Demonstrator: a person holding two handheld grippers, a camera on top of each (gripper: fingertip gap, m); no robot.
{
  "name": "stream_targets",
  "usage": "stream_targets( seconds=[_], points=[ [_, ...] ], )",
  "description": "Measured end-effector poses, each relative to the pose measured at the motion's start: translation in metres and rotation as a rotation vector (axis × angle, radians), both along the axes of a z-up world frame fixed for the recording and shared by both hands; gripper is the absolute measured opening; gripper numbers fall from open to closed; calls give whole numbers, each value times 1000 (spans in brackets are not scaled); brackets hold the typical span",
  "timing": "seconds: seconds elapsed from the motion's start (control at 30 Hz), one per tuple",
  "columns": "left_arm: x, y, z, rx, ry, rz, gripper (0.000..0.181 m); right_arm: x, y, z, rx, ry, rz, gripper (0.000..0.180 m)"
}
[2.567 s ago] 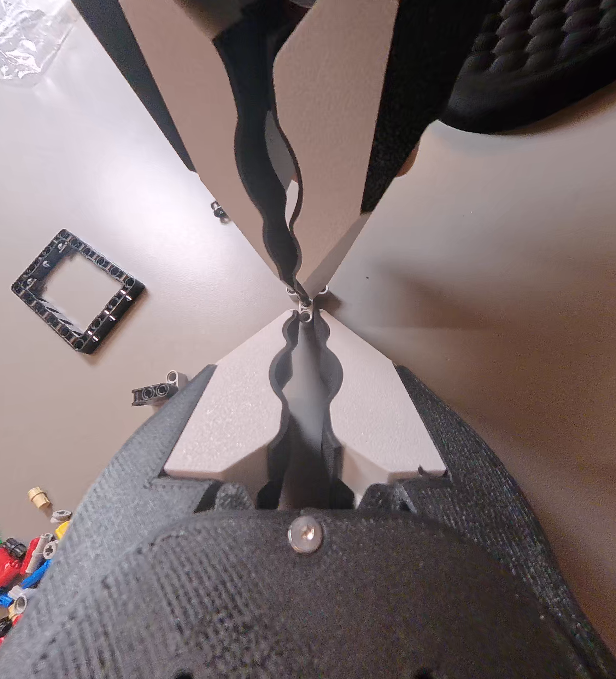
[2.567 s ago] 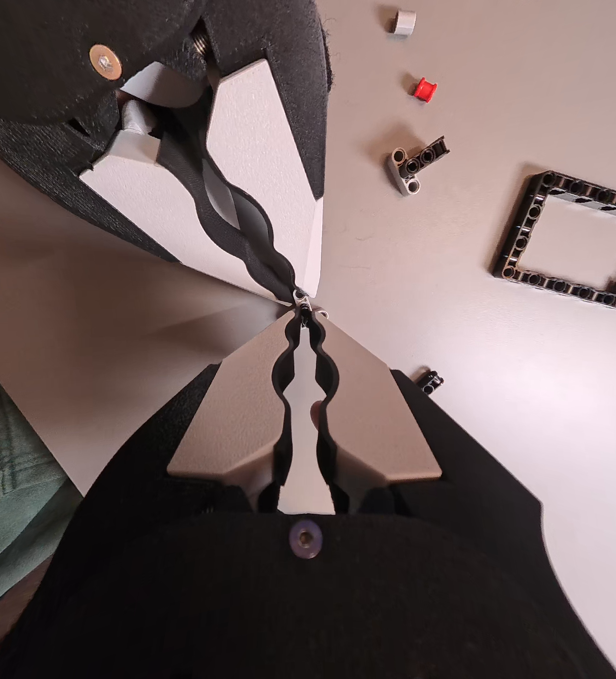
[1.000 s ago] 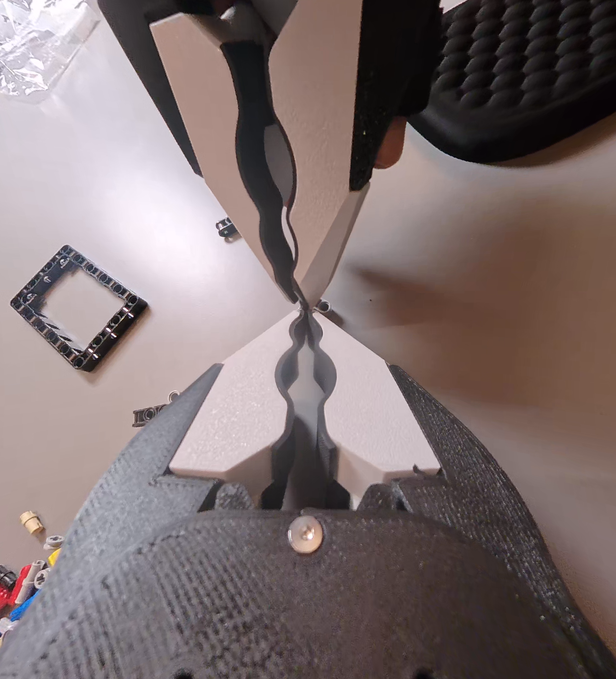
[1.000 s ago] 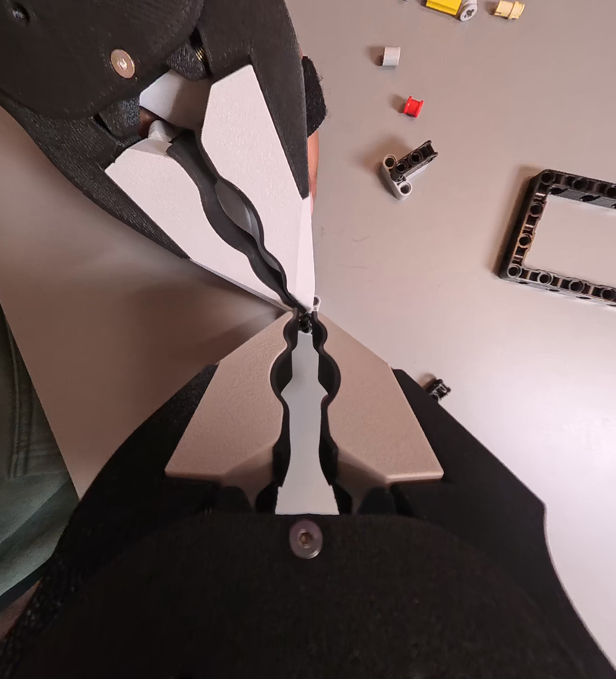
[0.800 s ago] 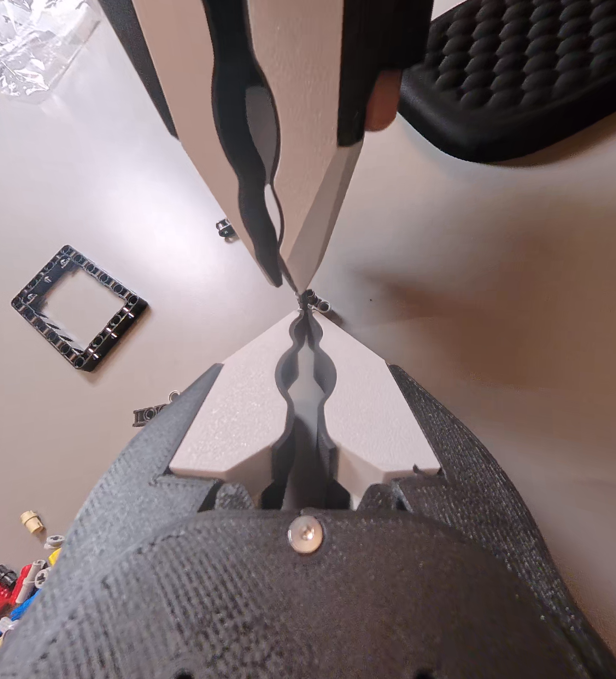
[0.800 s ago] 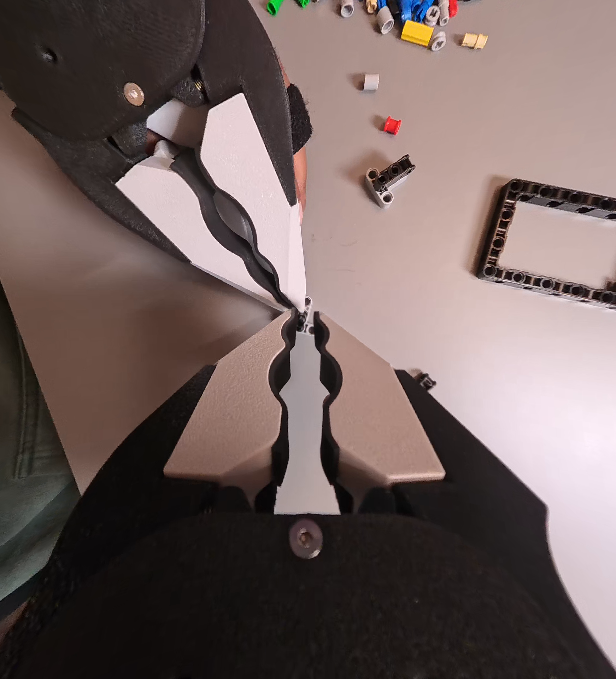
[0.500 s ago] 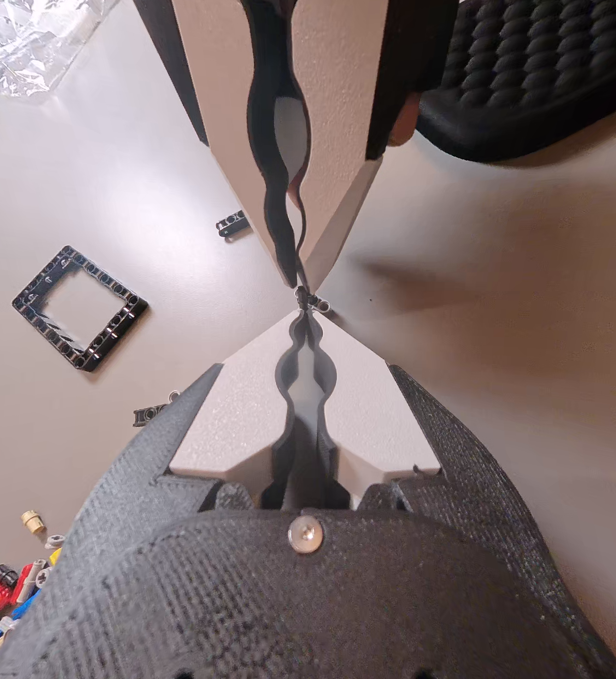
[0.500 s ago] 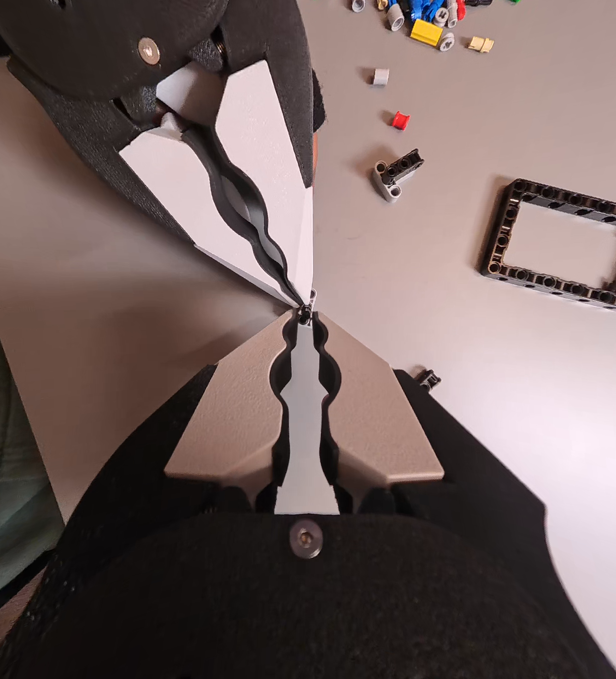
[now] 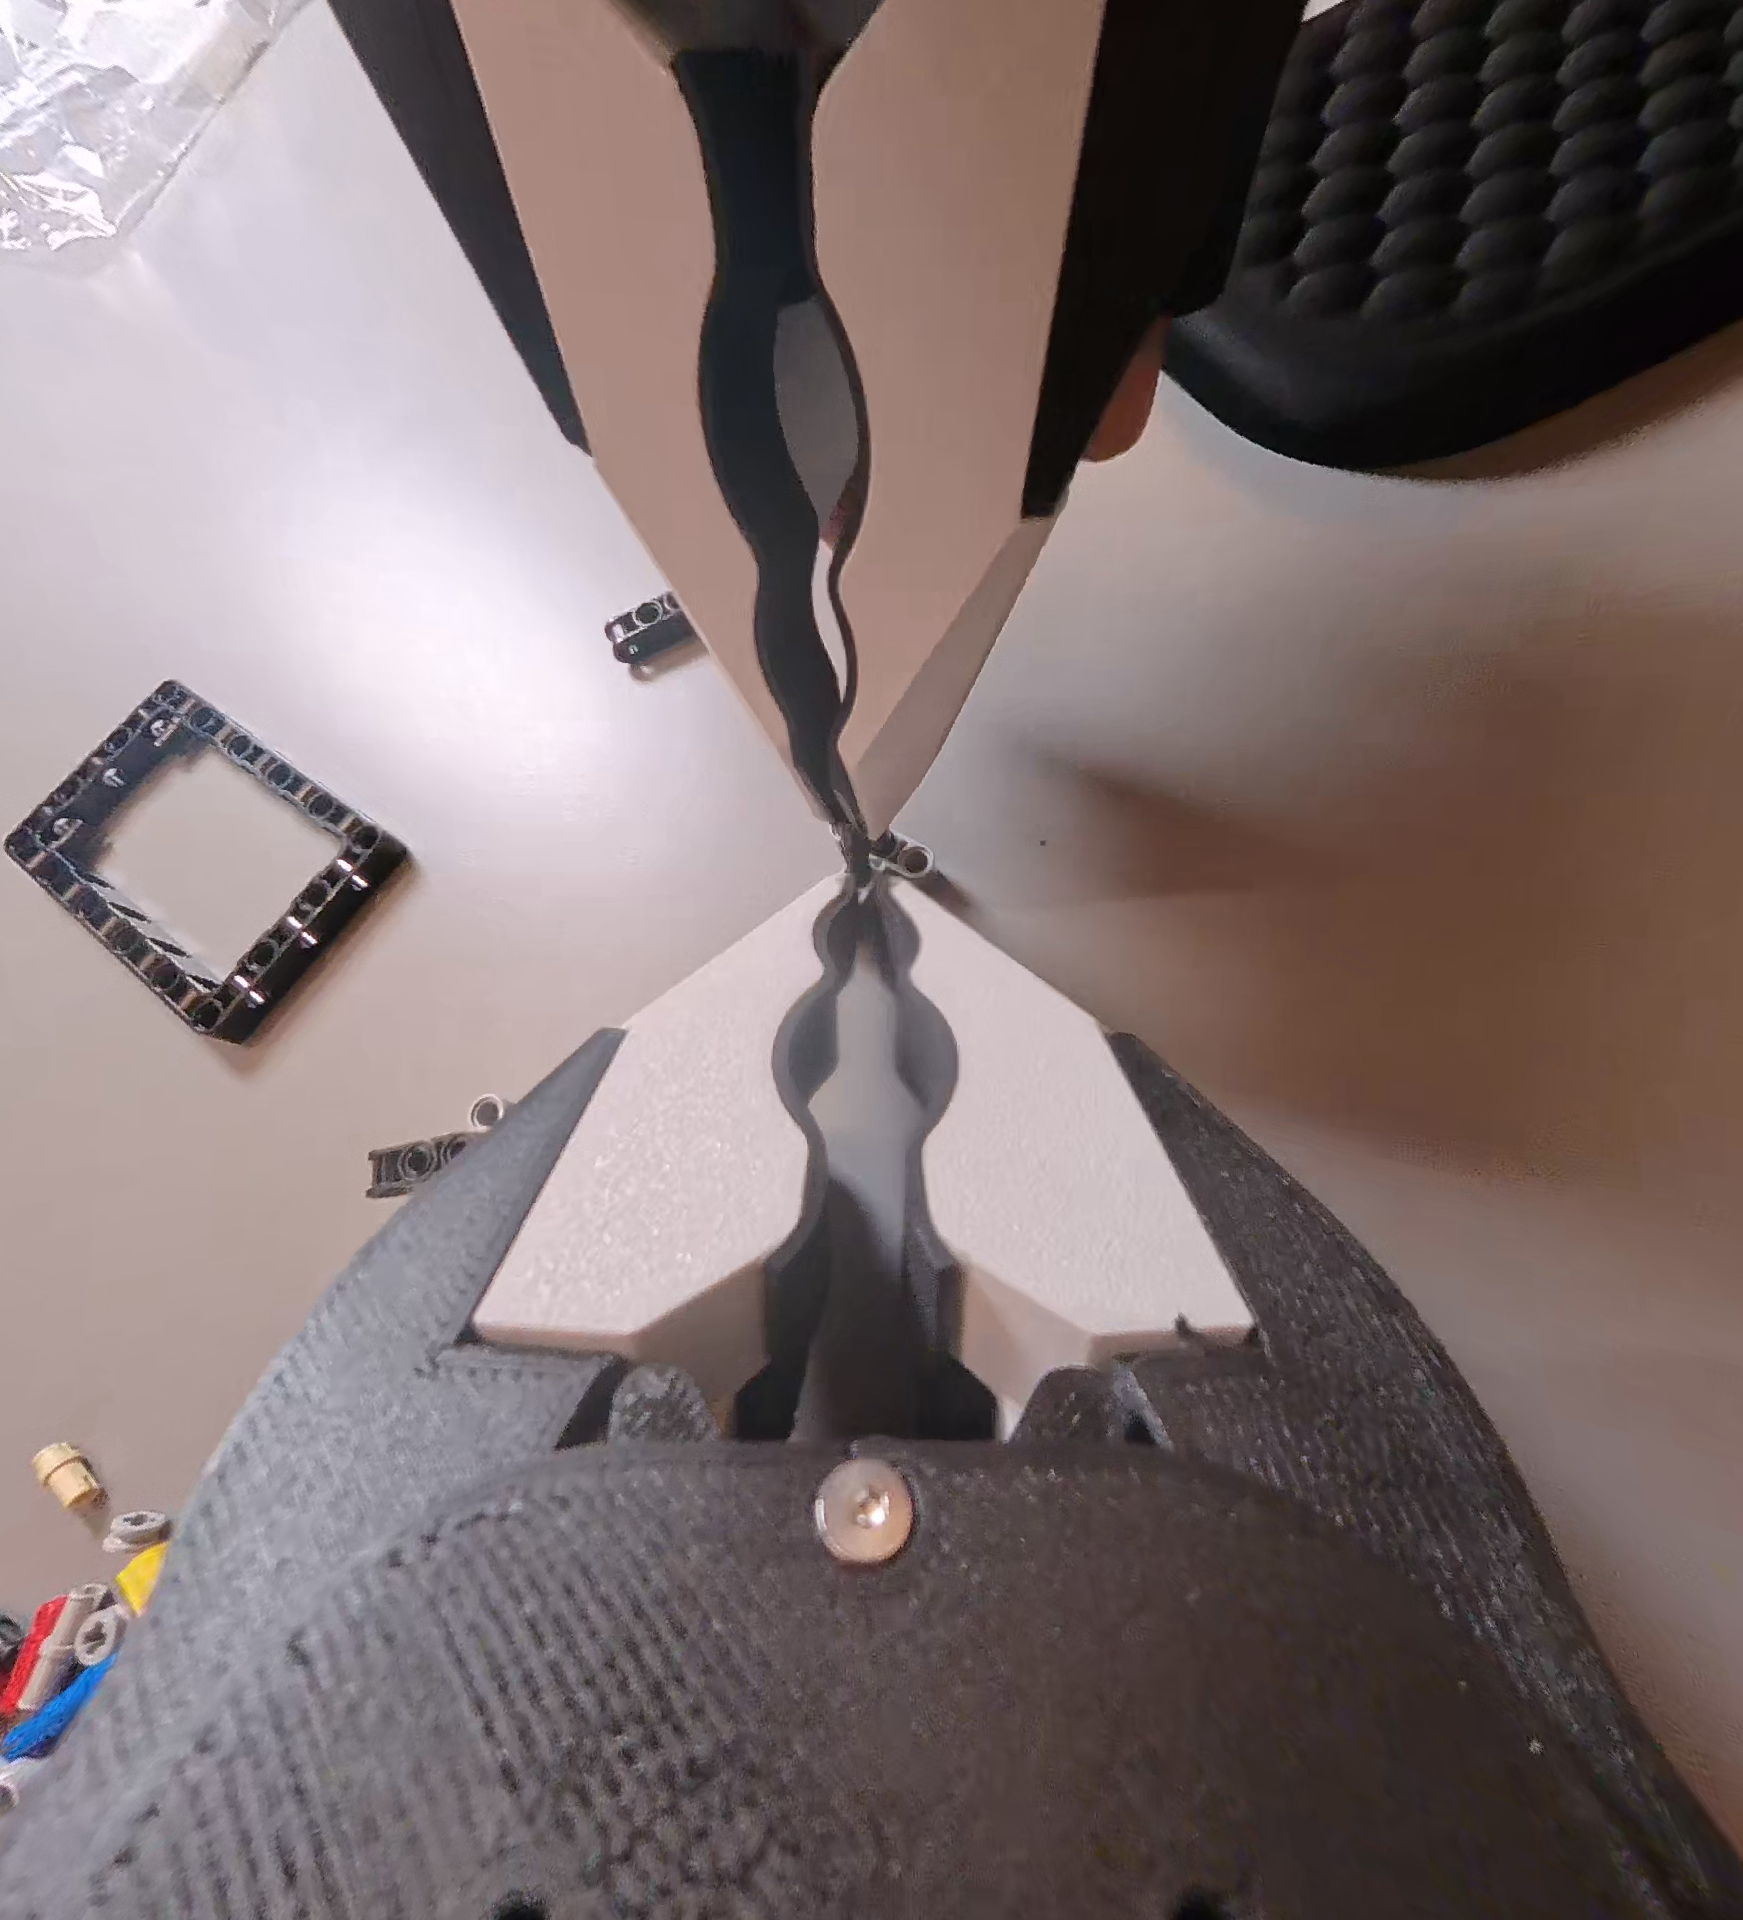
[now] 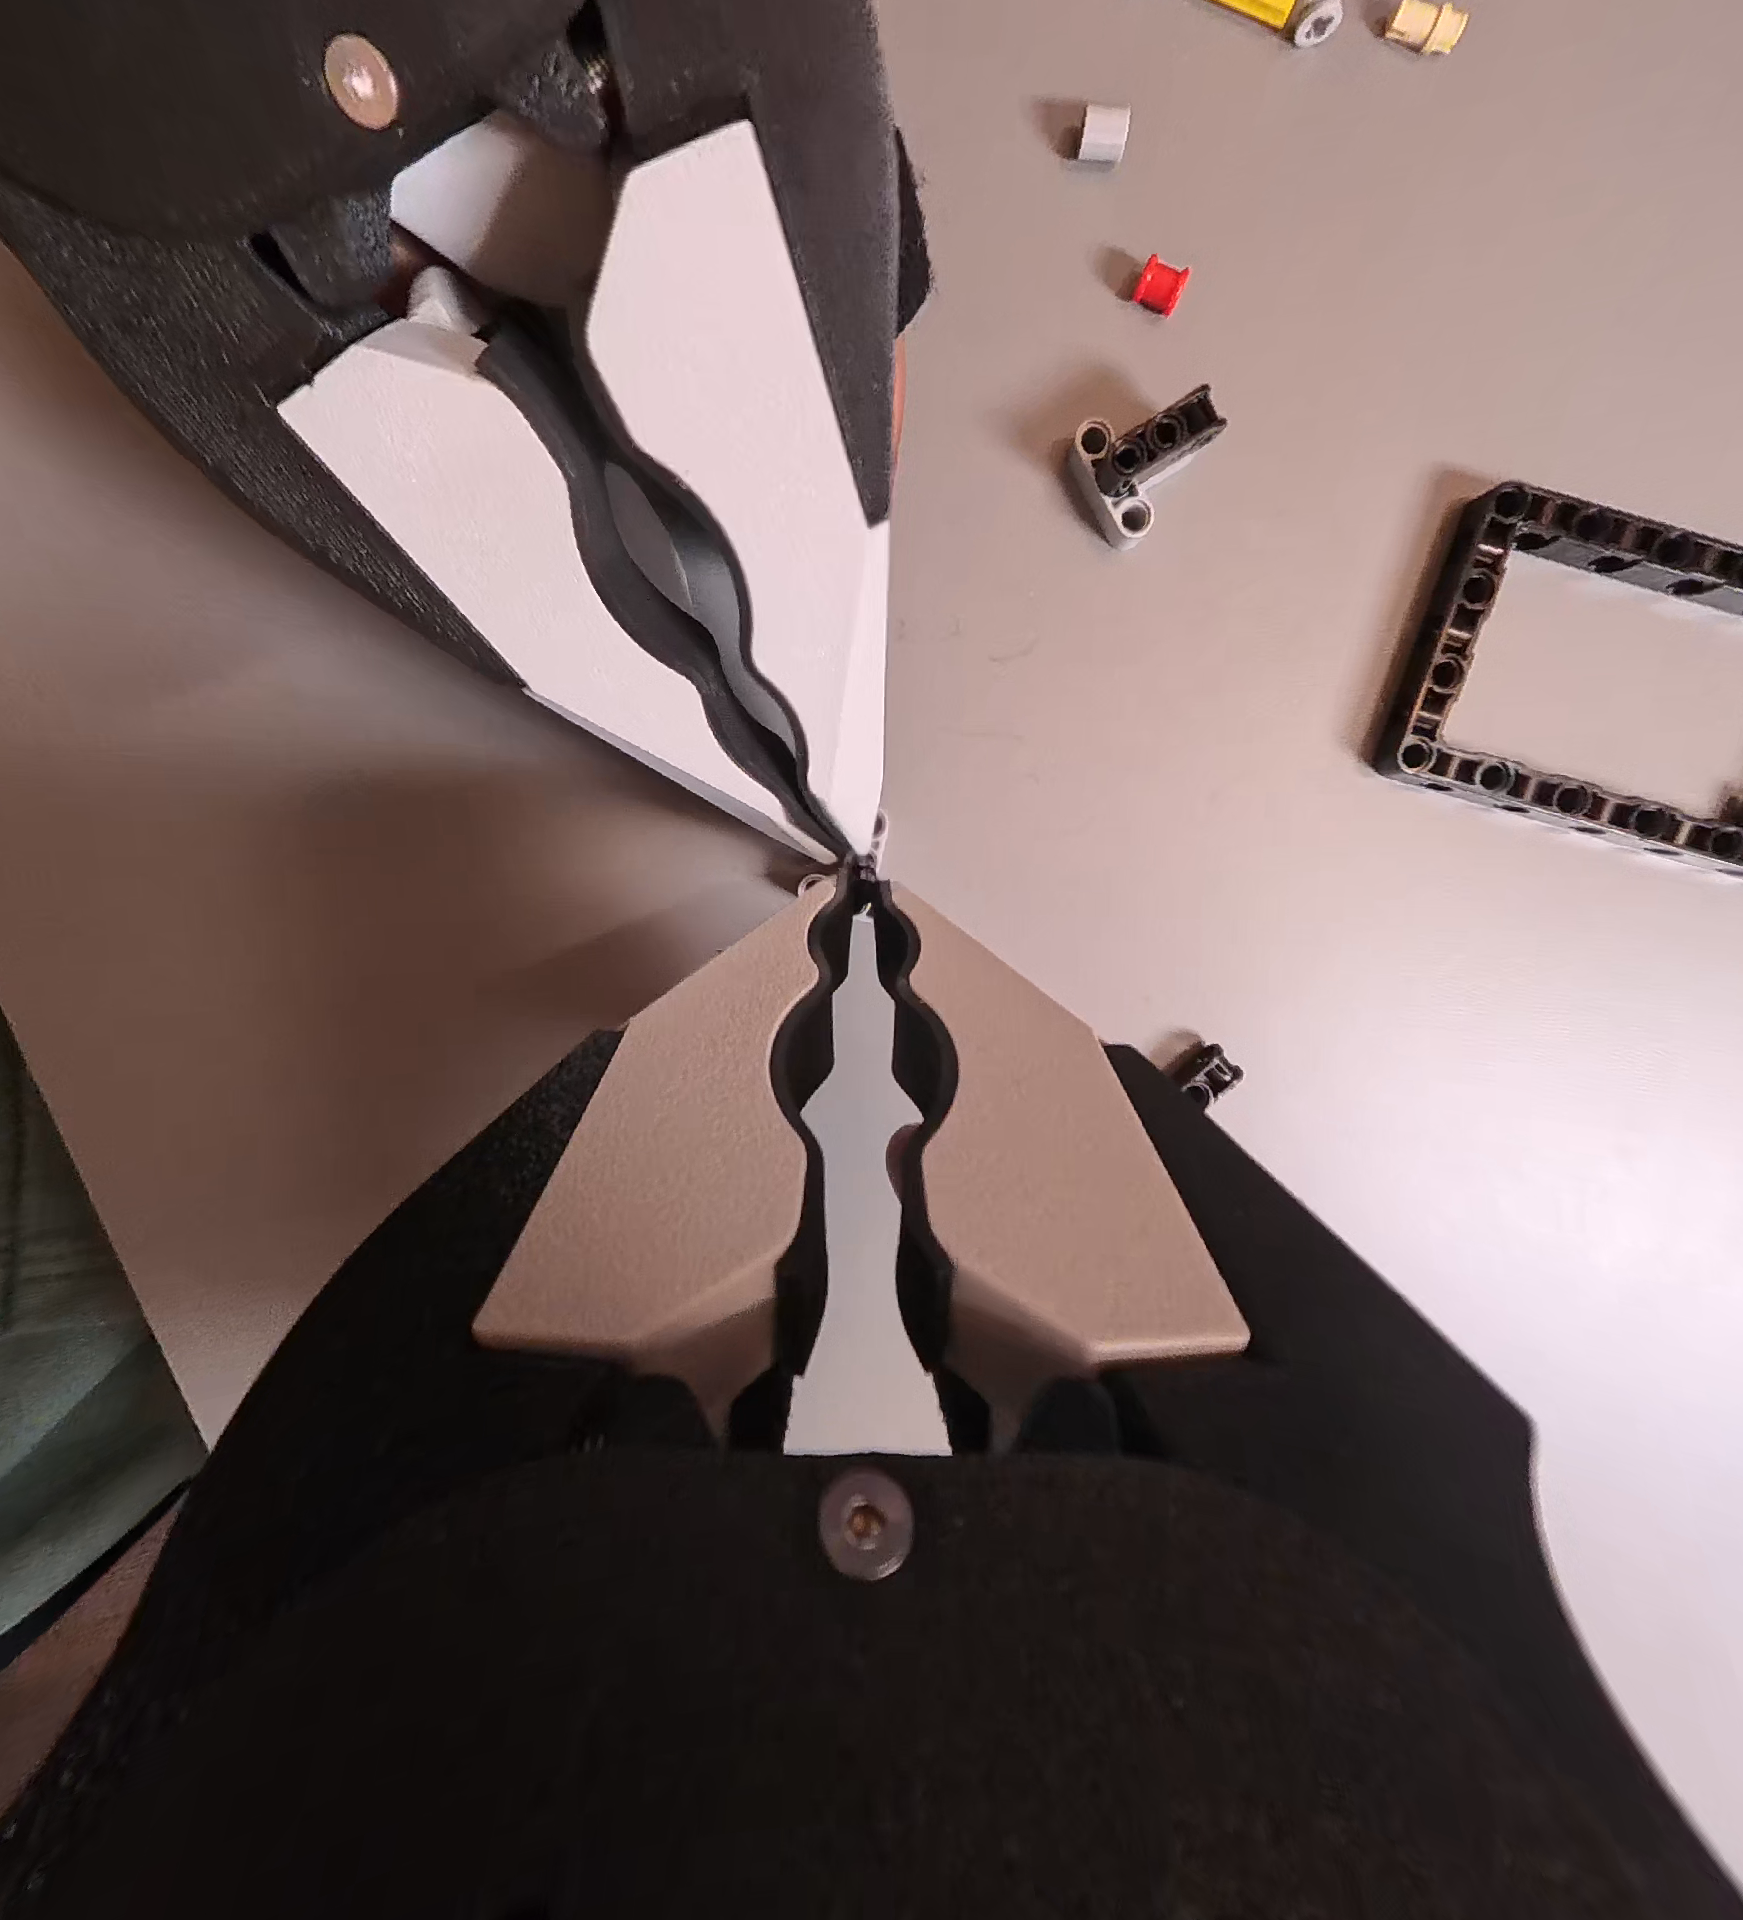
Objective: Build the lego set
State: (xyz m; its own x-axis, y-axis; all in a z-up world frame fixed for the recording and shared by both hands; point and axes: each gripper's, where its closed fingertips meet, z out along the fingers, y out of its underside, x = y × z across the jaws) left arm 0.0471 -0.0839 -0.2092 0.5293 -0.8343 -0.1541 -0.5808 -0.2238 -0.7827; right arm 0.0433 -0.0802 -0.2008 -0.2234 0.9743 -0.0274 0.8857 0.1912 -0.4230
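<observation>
The left gripper (image 9: 862, 891) and the right gripper (image 10: 865, 896) meet tip to tip above the pale table (image 9: 1366, 1039), each with its fingers pressed together on a tiny lego piece: the left pinches a small grey connector (image 9: 903, 858), the right a small black pin (image 10: 863, 878), and the two parts touch. Taking the square black frame (image 9: 207, 860) as landmark, the joined pieces hang well apart from it; a grey-and-black angled beam (image 10: 1142, 462) lies near the frame, a short black beam (image 9: 651, 632) lies between frame and grippers, and a pile of coloured parts (image 9: 5, 1673) sits farther off.
</observation>
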Motion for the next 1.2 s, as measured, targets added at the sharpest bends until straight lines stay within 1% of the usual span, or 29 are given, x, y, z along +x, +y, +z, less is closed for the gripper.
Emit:
stream_targets(
  seconds=[0.13,0.23,0.4,0.6,0.73,1.2],
  points=[
    [-6,-3,-3,-57,-10,-28,26,-2,0,0,22,-41,-1,1],
    [-5,-3,-4,-72,-15,-53,21,-2,0,0,23,-78,-3,1],
    [-2,4,-6,-75,1,-38,9,-1,1,0,33,-123,-4,1],
    [-2,4,-6,-36,25,-36,8,-3,-1,-1,56,-127,-8,1],
    [-2,3,-6,-33,28,-32,8,-3,2,-1,114,-121,5,2],
    [-3,4,-6,-21,36,-10,7,2,3,-3,129,-54,-36,1]
  ],
)
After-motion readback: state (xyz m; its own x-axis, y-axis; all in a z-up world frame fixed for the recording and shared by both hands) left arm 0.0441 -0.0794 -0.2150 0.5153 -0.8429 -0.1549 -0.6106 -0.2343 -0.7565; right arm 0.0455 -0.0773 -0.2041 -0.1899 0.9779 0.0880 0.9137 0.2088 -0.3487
